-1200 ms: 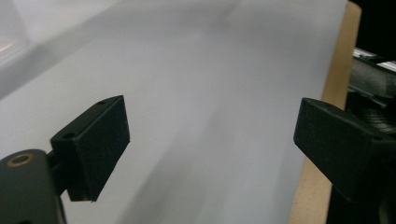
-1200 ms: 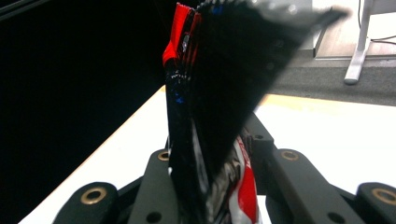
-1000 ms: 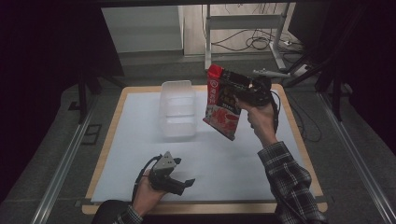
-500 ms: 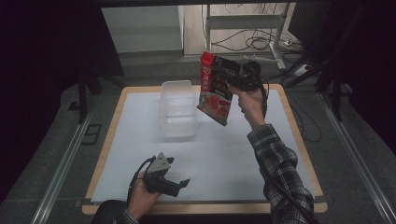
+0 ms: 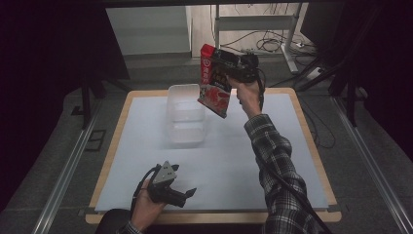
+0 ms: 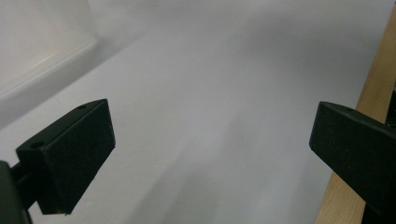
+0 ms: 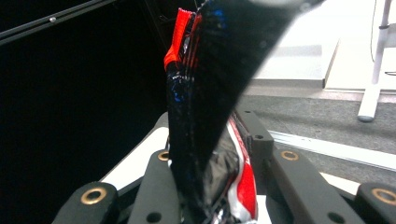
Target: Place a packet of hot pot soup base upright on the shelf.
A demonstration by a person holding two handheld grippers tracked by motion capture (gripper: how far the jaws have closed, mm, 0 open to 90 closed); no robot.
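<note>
A red and black snack bag [image 5: 215, 84] hangs tilted in the air, just right of and above a clear plastic container [image 5: 185, 116] on the white mat. My right gripper [image 5: 220, 67] is shut on the bag's upper part; in the right gripper view the crinkled bag [image 7: 205, 93] rises between the jaws of the right gripper [image 7: 210, 156]. Near the table's front edge, my left gripper [image 5: 189, 194] lies low over the mat, pointing right. The left gripper [image 6: 210, 140] has just been opening its jaws, which stand wide with nothing between them.
The white mat [image 5: 272, 161] covers a wood-rimmed table [image 5: 116, 141]. A wooden edge [image 6: 373, 84] runs along the right of the left gripper view. Metal rails flank the table; a metal rack [image 5: 253, 22] and cables stand behind it.
The right hand has carried the bag leftward and farther back, from right of the container to close beside it. The left hand has stayed near the front edge.
</note>
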